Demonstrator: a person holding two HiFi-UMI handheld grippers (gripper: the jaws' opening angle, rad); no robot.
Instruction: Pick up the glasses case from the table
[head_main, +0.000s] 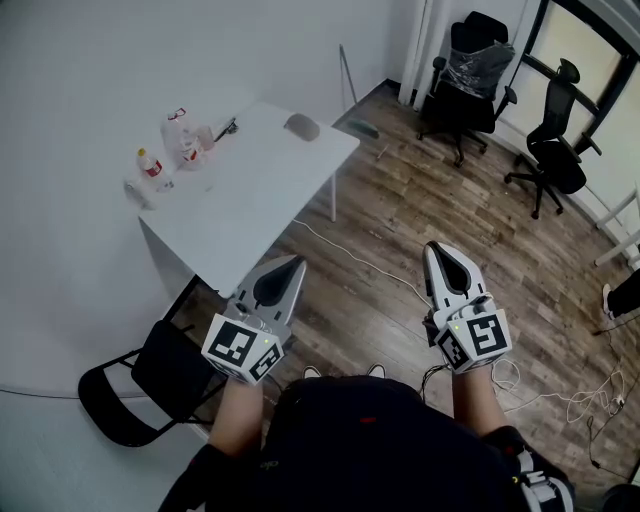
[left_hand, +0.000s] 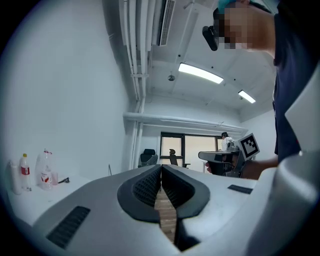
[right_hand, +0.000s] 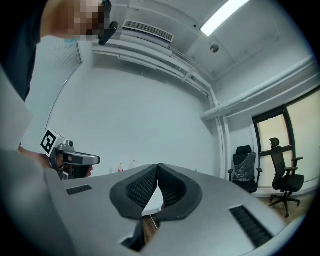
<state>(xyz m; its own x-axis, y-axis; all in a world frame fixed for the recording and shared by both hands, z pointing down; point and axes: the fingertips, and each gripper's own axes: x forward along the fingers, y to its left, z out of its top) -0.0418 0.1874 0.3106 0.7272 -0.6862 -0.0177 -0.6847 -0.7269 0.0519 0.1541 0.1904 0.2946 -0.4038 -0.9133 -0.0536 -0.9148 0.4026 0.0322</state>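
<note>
A: Jaws, L & R?
B: left gripper (left_hand: 161, 169): jaws pressed together, nothing btwn; right gripper (right_hand: 158, 168): same, tips meeting, empty; both level over the brown wooden plank floor (head_main: 400, 230).
A: Case?
B: grey oval glasses case (head_main: 301, 126) lies on the white rectangular table (head_main: 260, 190) nr its far end; untouched, well apart from both grippers.
A: Containers?
B: small clear plastic bottle w/ red label (head_main: 150, 167) & a bigger clear bottle (head_main: 180, 135) nr the wall side; contents: can't tell.
</note>
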